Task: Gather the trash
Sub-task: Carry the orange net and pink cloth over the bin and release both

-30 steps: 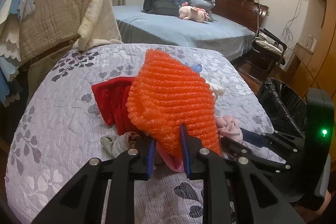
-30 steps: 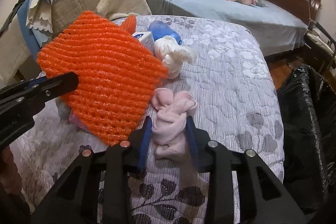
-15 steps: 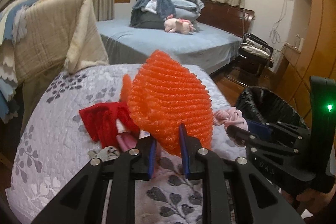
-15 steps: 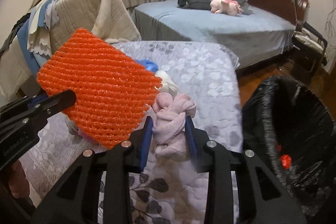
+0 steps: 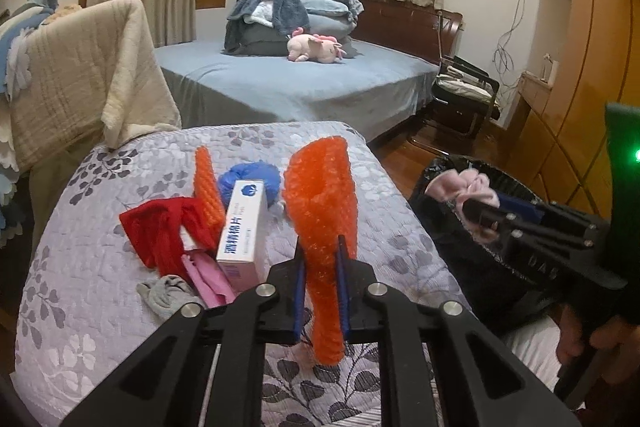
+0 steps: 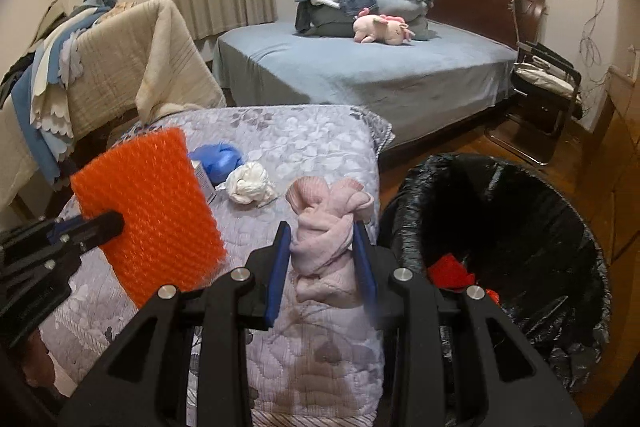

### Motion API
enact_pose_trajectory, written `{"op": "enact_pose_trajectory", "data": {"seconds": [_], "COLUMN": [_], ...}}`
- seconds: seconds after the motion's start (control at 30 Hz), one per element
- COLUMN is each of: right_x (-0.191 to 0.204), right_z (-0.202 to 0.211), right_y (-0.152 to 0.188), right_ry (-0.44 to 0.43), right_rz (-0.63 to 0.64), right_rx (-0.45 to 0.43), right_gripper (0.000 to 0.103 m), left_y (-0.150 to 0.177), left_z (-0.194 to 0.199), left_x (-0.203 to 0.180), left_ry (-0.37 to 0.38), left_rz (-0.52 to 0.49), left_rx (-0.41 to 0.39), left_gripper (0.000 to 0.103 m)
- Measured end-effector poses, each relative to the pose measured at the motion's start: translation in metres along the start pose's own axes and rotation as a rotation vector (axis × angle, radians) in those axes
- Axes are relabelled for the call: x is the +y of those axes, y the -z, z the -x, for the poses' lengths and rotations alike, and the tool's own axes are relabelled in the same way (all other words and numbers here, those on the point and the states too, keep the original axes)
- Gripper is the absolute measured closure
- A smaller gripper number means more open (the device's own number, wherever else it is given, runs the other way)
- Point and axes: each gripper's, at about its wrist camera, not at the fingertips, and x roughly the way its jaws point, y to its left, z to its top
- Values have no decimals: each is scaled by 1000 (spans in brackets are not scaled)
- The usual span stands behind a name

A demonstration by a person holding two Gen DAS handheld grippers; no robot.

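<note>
My left gripper [image 5: 320, 259] is shut on an orange bubble-wrap sheet [image 5: 322, 203], lifted above the quilted table [image 5: 80, 287]; the same sheet [image 6: 152, 211] shows at the left of the right wrist view. My right gripper [image 6: 320, 247] is shut on a knotted pink cloth [image 6: 326, 227], held up near the table's right edge beside the black-lined trash bin [image 6: 520, 227]. From the left wrist view the pink cloth [image 5: 460, 187] hangs over the bin [image 5: 448, 227]. A red scrap [image 6: 450, 271] lies inside the bin.
On the table lie a red cloth [image 5: 164, 227], a white carton [image 5: 244, 227], a blue bag [image 5: 248, 179], a second orange strip [image 5: 206, 187], a grey rag [image 5: 168, 291] and a white wad [image 6: 248, 183]. A bed [image 6: 360, 75] stands behind, a draped chair [image 5: 80, 75] to the left.
Both grippers have risen and swung right toward the bin with their loads. The orange sheet has turned edge-on to the left camera, uncovering the carton and blue bag.
</note>
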Motion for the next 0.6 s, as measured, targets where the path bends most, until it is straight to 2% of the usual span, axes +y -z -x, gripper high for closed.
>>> {"op": "enact_pose_trajectory", "data": {"seconds": [0.17,0.33,0.6], "right_x": [-6,-14,-39], "right_z": [6,15,37], "right_y": [0,-4,-12], "right_ry": [6,19,68], "right_rz": [-11,-35,-69], "right_rx": [-7,-27,-83], "right_gripper": [72,72,72], "left_y": [3,-6,-24], "left_z": [-6,-3,-6], "left_x": [-7,-20,-49], "left_ry": [6,18,75], "left_rz": [-6,-35,-70], "left_rx": [21,1,-18], "left_gripper": [91,91,91]}}
